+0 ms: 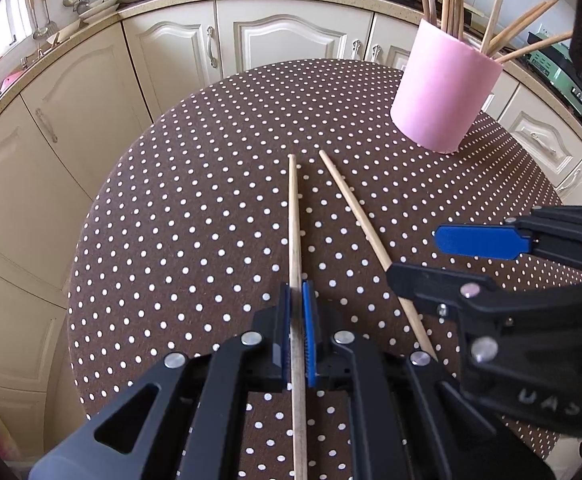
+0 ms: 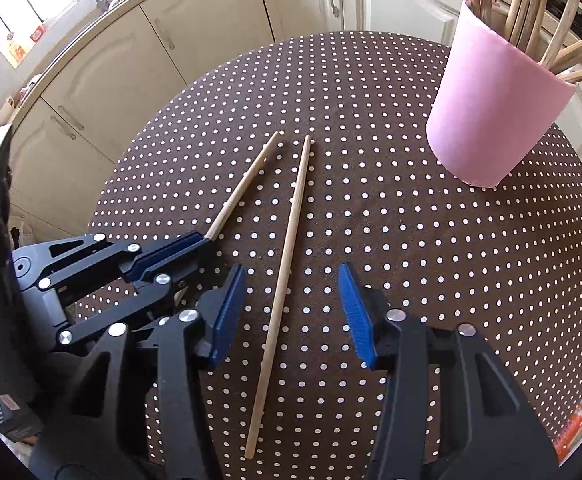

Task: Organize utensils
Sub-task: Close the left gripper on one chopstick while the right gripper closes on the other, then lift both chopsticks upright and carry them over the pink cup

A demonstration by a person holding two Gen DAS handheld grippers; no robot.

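Chopsticks mostly fill the pink cup (image 2: 499, 112); two remain on my table (image 2: 411, 240). Left tongs (image 1: 298, 300) clamp one chopstick (image 1: 294, 216); right tongs (image 2: 291, 312) gape around the other (image 2: 287, 248), untouched.

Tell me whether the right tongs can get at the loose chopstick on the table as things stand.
Probably yes. The loose chopstick lies flat on the table between the open blue pads of the right tongs, nothing covering it. The left tongs, shut on the other chopstick, stay clear alongside.

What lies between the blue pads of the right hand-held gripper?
A loose wooden chopstick lies on the dotted tablecloth between the pads of the right hand-held gripper, which stand apart from it. The right wrist view shows this.
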